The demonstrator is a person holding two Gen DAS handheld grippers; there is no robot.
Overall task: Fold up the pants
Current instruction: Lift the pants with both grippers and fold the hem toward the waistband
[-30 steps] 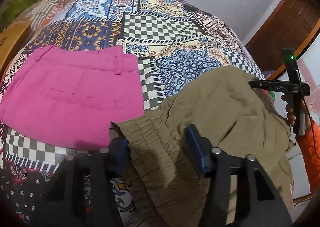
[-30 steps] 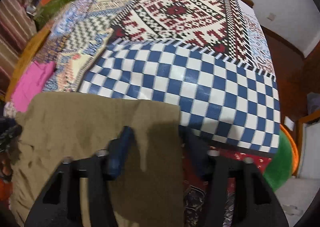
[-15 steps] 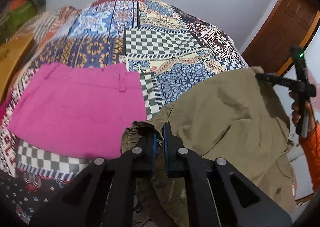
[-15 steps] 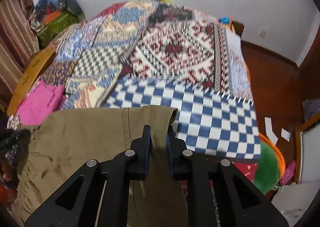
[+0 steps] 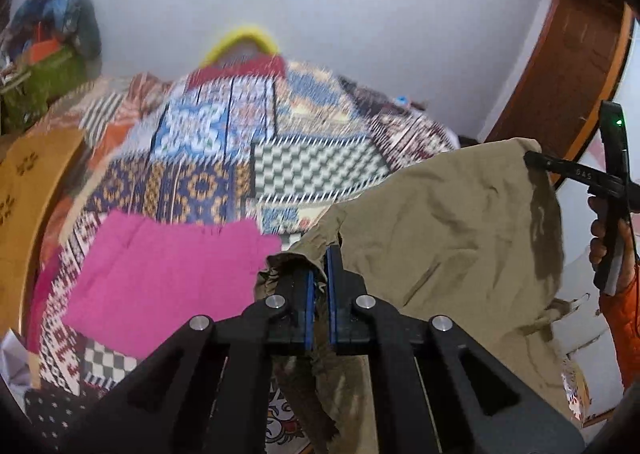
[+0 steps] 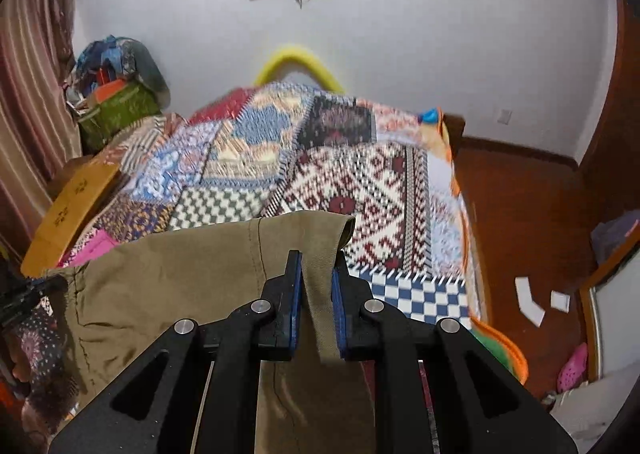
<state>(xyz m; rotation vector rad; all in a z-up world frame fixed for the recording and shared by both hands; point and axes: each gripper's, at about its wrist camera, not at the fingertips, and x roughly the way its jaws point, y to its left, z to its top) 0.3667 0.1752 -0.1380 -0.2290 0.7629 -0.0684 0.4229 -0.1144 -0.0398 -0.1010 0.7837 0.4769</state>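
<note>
Nearest the left wrist camera, the left gripper (image 5: 320, 294) was clamped on the gathered, elastic edge of the olive pants (image 5: 440, 222), its blue pads pressed together with bunched cloth between them. In the right wrist view, the right gripper (image 6: 316, 306) was likewise clenched on a strip of the same pants (image 6: 160, 294), near a hemmed corner at the opposite end. Between the two grips the fabric hung as a slack sheet, raised clear of the bed, with the rest trailing down out of sight below the cameras.

Beyond it lay a folded pink garment (image 5: 168, 274), flat on the patchwork bedspread (image 5: 312, 162), to the left of the raised pants. Farther off stood a pile of clothes and bags (image 6: 116, 94) against the wall.

The step in hand appeared to be the lift and spread before a fold. The next move would likely call for drawing both grips apart to take out the slack, then lowering the pants flat onto free bedspread beside the pink garment, without dragging it.
</note>
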